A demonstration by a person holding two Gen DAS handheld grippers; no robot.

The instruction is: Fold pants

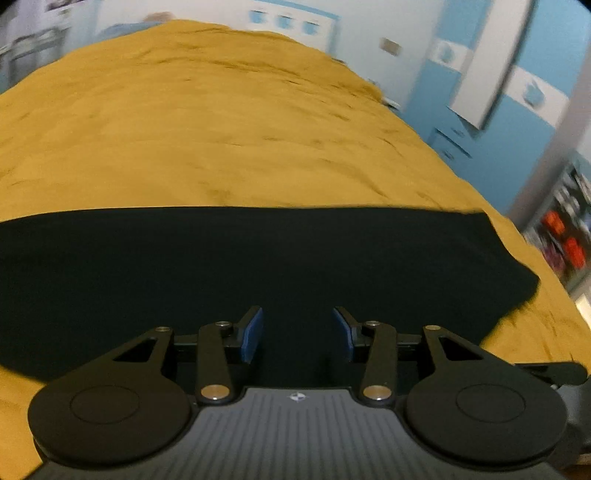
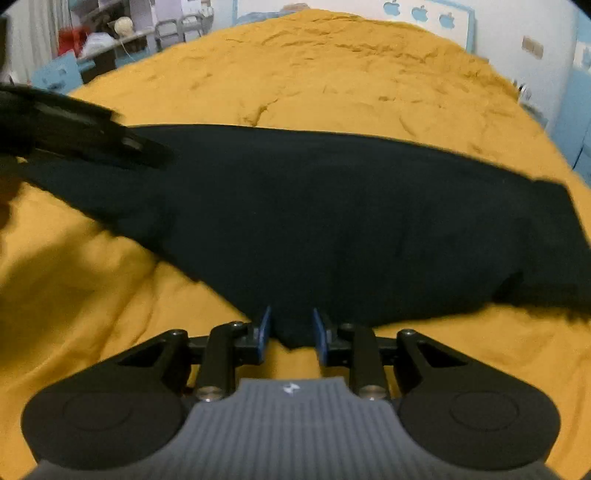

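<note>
The black pants (image 1: 221, 266) lie flat across a mustard-yellow bedspread (image 1: 207, 122). In the left wrist view my left gripper (image 1: 297, 334) is open, its blue pads over the near part of the dark cloth, nothing between them. In the right wrist view the pants (image 2: 351, 221) stretch from left to right, and my right gripper (image 2: 291, 332) is open around a near corner of the cloth that pokes between the pads. The left gripper shows in the right wrist view (image 2: 92, 136) as a blurred black shape over the pants' left end.
The yellow bedspread (image 2: 332, 66) covers the whole bed. Blue and white walls and cabinets (image 1: 491, 92) stand to the right. A cluttered desk (image 2: 110, 33) stands beyond the bed's far left corner. A shelf with red items (image 1: 565, 236) is at the right.
</note>
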